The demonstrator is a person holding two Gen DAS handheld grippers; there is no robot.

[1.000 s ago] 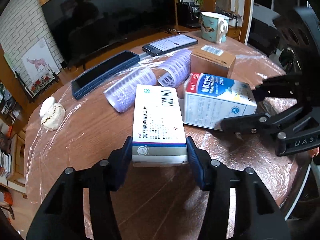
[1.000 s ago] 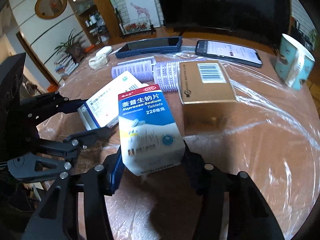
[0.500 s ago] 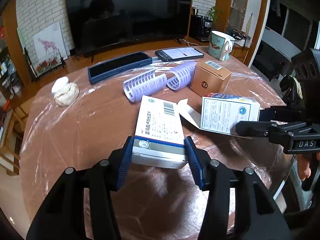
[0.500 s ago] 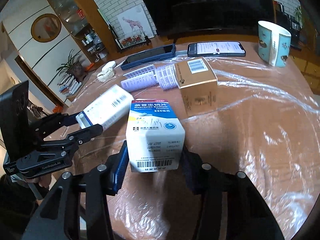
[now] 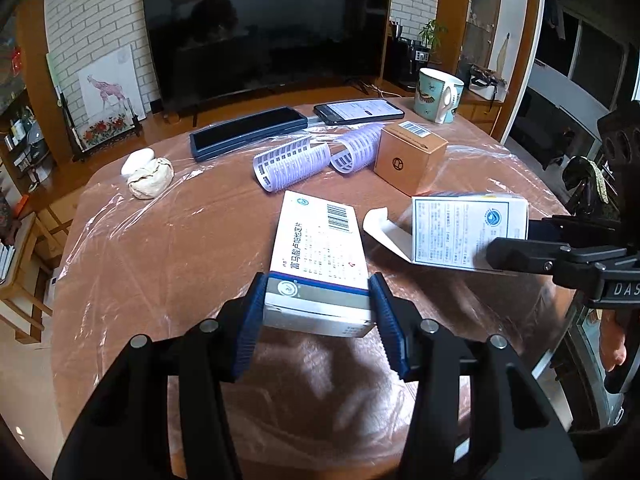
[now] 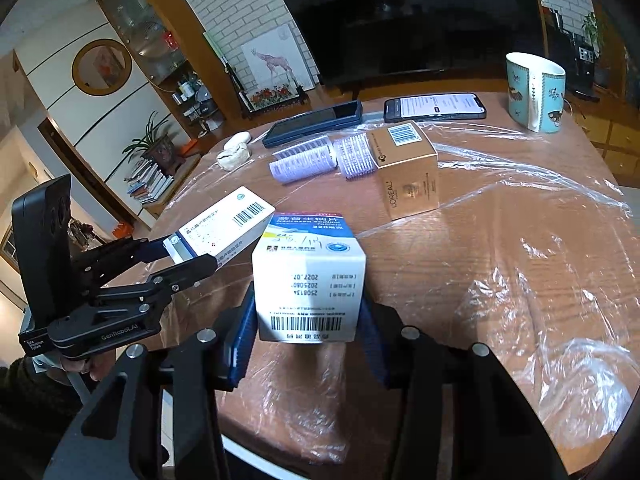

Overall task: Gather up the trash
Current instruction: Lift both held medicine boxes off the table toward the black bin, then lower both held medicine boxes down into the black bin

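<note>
My left gripper (image 5: 318,312) is shut on a flat white medicine box (image 5: 320,256) with a blue stripe, held above the round table (image 5: 160,264). The same flat white medicine box (image 6: 224,232) shows at the left of the right wrist view, in the left gripper (image 6: 192,254). My right gripper (image 6: 308,320) is shut on a squarer white and blue tablet box (image 6: 310,280), barcode end facing the camera. In the left wrist view that tablet box (image 5: 468,232) hangs at the right with its end flap open, in the right gripper (image 5: 508,248).
On the plastic-covered table lie two lilac hair rollers (image 5: 292,162), a brown carton (image 5: 410,158), a dark tablet (image 5: 248,130), a lit phone (image 5: 358,110), a teal mug (image 5: 438,96) and a crumpled white wad (image 5: 150,178). A television (image 5: 264,36) stands behind.
Both grippers have lifted their boxes off the table and drawn back toward the near edge. The tablet box has tipped so its barcode end faces the right camera.
</note>
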